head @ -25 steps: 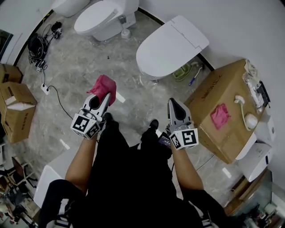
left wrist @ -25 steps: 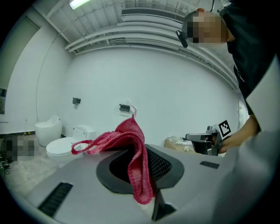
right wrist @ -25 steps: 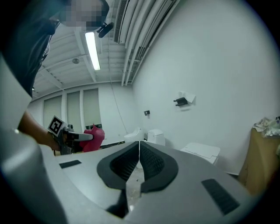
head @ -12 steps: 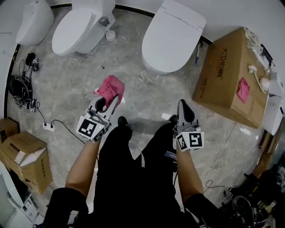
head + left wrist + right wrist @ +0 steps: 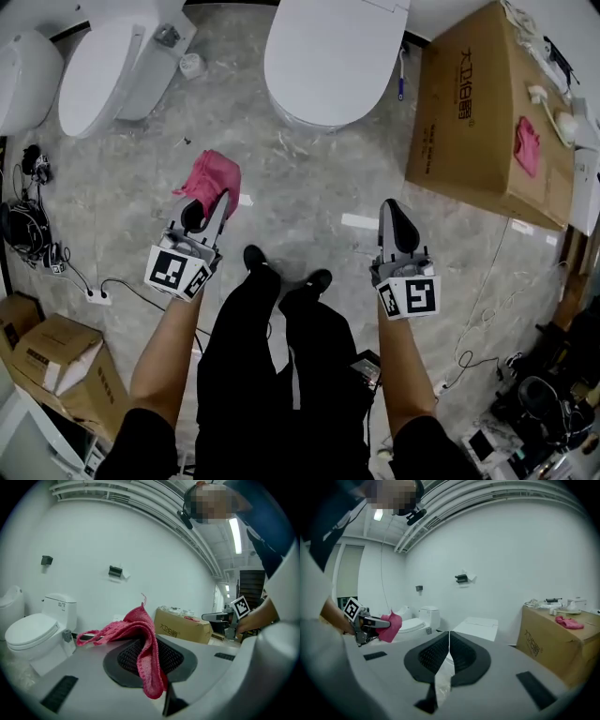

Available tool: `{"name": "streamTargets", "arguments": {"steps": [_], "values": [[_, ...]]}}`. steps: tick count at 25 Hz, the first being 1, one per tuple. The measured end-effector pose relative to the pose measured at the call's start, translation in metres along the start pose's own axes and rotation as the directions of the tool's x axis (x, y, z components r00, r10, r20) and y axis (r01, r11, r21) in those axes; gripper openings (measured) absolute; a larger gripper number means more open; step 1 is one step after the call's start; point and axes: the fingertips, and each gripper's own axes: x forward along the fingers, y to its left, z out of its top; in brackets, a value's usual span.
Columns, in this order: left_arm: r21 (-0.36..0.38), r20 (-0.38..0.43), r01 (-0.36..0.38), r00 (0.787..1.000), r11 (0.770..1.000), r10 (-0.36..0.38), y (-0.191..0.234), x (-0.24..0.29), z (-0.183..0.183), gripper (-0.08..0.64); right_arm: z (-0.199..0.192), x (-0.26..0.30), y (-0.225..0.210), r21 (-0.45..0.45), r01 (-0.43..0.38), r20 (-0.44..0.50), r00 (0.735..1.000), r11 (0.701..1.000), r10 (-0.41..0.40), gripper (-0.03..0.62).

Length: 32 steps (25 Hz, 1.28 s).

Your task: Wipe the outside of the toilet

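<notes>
A white toilet with its lid down [image 5: 330, 58] stands straight ahead by the wall; it also shows beyond the jaws as the toilet [image 5: 479, 626] in the right gripper view. My left gripper [image 5: 208, 208] is shut on a pink cloth [image 5: 212, 179], held above the floor short of the toilet. The cloth [image 5: 140, 639] drapes over the closed jaws in the left gripper view. My right gripper [image 5: 394, 214] is shut with nothing in it, level with the left one.
A second toilet [image 5: 101, 66] and a third toilet [image 5: 21, 66] stand to the left. A big cardboard box [image 5: 483, 112] with another pink cloth [image 5: 525, 145] on top stands right of the near toilet. Cables [image 5: 28, 234] and boxes [image 5: 56, 361] lie at the left.
The head view has swung toward the near toilet, which now sits top centre. Both grippers have stayed level in front of me, the left still holding the cloth.
</notes>
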Motion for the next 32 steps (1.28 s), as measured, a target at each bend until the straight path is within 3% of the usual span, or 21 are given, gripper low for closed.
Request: {"name": "streamTargets", "arguments": {"steps": [7, 16, 19, 22, 25, 28, 32], "values": [[0.046, -0.009, -0.052, 0.999, 0.998, 0.052, 0.005, 0.053, -0.044, 0.071, -0.061, 0.019, -0.025, -0.071, -0.121, -0.013, 0.993, 0.99, 0.12, 0.032], [0.126, -0.024, -0.058, 0.998, 0.99, 0.062, 0.052, 0.116, -0.136, 0.071, -0.128, 0.067, -0.059, -0.125, -0.14, 0.068, 0.986, 0.982, 0.149, 0.032], [0.173, -0.007, -0.048, 0.999, 0.984, 0.05, 0.075, 0.144, -0.155, 0.069, -0.151, 0.089, -0.072, -0.176, -0.123, 0.091, 0.986, 0.977, 0.14, 0.032], [0.187, -0.005, -0.051, 0.999, 0.981, 0.053, 0.093, 0.167, -0.175, 0.069, -0.173, 0.106, -0.084, -0.178, -0.099, 0.125, 0.985, 0.979, 0.123, 0.032], [0.249, 0.006, -0.055, 0.998, 0.967, 0.055, 0.109, 0.194, -0.183, 0.069, -0.192, 0.125, -0.096, -0.158, -0.045, 0.165, 0.984, 0.986, 0.071, 0.032], [0.272, 0.018, -0.083, 0.997, 0.959, 0.082, 0.123, 0.216, -0.194, 0.069, -0.212, 0.138, -0.094, -0.195, -0.006, 0.191, 0.981, 0.981, 0.044, 0.032], [0.287, 0.024, -0.1, 0.995, 0.953, 0.097, 0.132, 0.237, -0.202, 0.069, -0.211, 0.139, -0.101, -0.19, 0.025, 0.237, 0.971, 0.981, 0.022, 0.032]]}}
